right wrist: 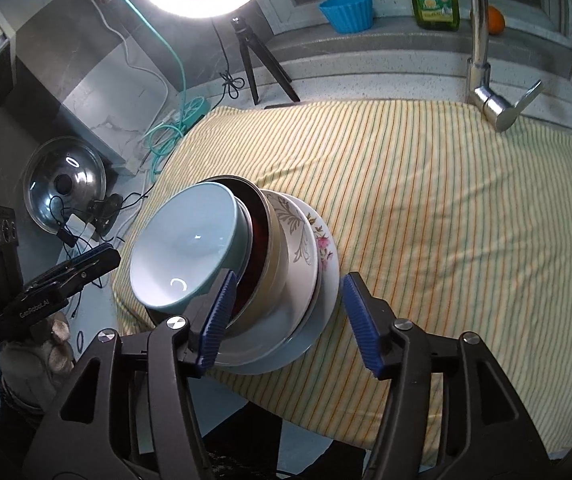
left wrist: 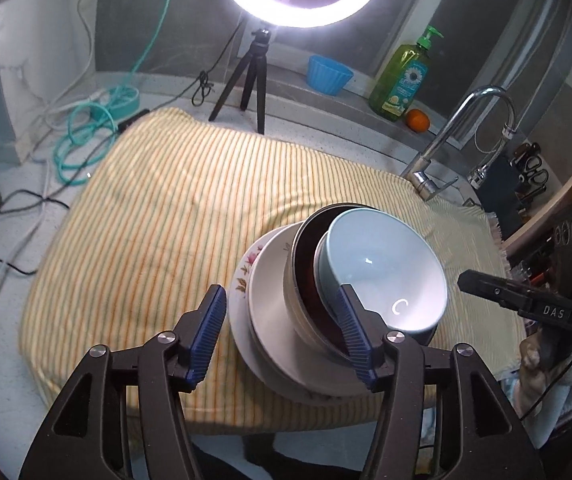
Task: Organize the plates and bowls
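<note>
My left hand-held gripper (left wrist: 281, 334) and right hand-held gripper (right wrist: 290, 322) both stand part open, holding nothing, one on each side of the stack. The pale blue bowl (left wrist: 386, 268) sits in the dark bowl (left wrist: 310, 280) on the flowered plates (left wrist: 259, 300), on the striped towel (left wrist: 157, 208) at the worktop's near edge. Stacking looks done; I judge the next move a clean withdrawal, without nudging it

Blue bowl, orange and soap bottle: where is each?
Blue bowl (left wrist: 382, 264): left wrist view, inner wall.
Orange (left wrist: 418, 120): left wrist view, its middle.
Soap bottle (left wrist: 400, 80): left wrist view, label.
</note>
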The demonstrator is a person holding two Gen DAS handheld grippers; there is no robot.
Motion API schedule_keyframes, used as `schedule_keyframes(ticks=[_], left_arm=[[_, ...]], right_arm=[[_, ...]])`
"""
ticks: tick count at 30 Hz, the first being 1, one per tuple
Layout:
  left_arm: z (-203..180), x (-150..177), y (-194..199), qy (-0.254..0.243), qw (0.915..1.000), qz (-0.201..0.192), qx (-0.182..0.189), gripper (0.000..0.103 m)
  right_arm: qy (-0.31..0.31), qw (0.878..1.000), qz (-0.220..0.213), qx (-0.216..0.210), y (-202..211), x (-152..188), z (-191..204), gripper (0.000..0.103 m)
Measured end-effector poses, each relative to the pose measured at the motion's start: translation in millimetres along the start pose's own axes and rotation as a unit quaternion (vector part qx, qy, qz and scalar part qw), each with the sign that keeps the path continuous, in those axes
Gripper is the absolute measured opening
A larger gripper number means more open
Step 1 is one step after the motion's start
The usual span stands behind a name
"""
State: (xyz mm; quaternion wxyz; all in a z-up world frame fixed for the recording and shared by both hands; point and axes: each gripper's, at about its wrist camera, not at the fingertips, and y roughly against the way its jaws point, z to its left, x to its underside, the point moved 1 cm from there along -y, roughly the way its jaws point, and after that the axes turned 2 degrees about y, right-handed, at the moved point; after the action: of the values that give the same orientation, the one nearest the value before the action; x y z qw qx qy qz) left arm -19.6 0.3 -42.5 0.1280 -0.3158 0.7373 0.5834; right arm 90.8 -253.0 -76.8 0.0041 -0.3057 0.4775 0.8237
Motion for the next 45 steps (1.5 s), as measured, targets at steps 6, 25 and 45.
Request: schedule_keyframes(ticks=[6, 25, 45], left_arm=[[-16.0, 2.8, 20.6, -0.025, 0.999, -0.027, -0.027, 0.071], [-40.2, 6.5, 57.5, -0.041, 0.9952, -0.075, -0.049, 0.075], [-44.1, 4.8, 59.5, -0.035, 0.9944, -0.079, -0.062, 0.075]], right_arm=[[0.028, 0.999, -0.032, 0.013, 25.6, 3.2, 8.7, 0.077], [0.049, 0.992, -0.111, 0.041, 80.8, 18.9, 23.5, 0.09], [0.062, 0.99, -0.118, 0.05, 82.8, 20.3, 32.1, 0.09]])
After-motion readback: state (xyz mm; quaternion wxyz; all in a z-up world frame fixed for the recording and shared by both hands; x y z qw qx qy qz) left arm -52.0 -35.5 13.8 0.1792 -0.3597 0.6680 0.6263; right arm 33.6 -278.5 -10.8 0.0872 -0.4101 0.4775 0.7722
